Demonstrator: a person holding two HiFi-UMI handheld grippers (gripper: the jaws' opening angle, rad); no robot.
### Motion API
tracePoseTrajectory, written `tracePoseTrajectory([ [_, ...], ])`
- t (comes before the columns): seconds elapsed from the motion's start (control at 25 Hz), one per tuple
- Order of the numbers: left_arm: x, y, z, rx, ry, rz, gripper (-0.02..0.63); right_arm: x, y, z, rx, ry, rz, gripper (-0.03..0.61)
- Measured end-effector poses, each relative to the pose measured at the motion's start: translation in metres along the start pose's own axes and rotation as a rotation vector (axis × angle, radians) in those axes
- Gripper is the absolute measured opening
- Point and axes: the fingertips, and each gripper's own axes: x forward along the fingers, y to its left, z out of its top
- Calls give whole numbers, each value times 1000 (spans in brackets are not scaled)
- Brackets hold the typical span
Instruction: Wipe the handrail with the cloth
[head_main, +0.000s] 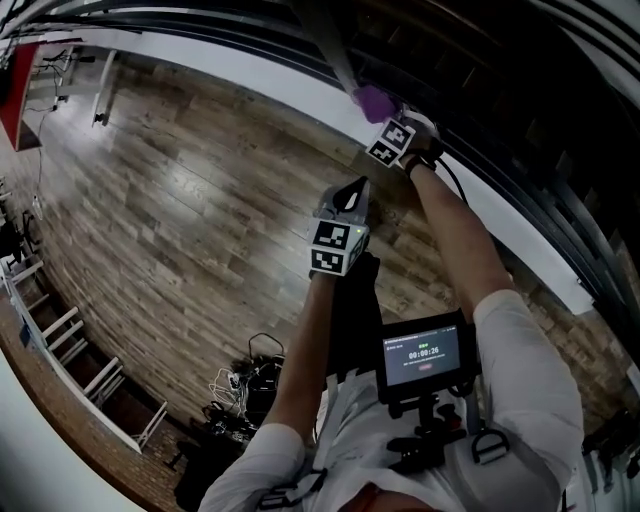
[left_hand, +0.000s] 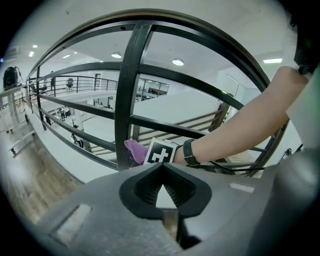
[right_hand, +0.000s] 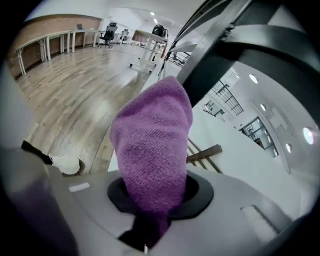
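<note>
**Handrail** (right_hand: 270, 47) and cloth (right_hand: 152, 145). The right claw (right_hand: 152, 200) is clenched on the purple cloth. The cloth's free end stands up beside the dark post (left_hand: 127, 100), low on the railing; contact cannot be confirmed. The left claw (left_hand: 161, 172) is clenched on nothing and held back. Good practice: lay the cloth's broad face flat on the bar, keep the grip firm, and stroke along its length.

Wood-plank floor (head_main: 180, 200), tangle of cables (head_main: 248, 380) on it
</note>
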Motion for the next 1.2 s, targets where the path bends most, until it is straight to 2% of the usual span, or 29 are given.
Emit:
tracePoseTrajectory([
  [0.2,8,-31,3,7,8,-41,0,-17,3,-41,96,19,23,86],
  [0.4,14,-76,11,30,23,-93,0,-41,3,-102,183,68,29,86],
  [0.76,39,-137,12,100,12,-160,-1,-74,16,-191,213,103,13,86],
  [1.2,64,-223,6,166,59,-286,0,-119,31,-308,319,194,-1,83],
])
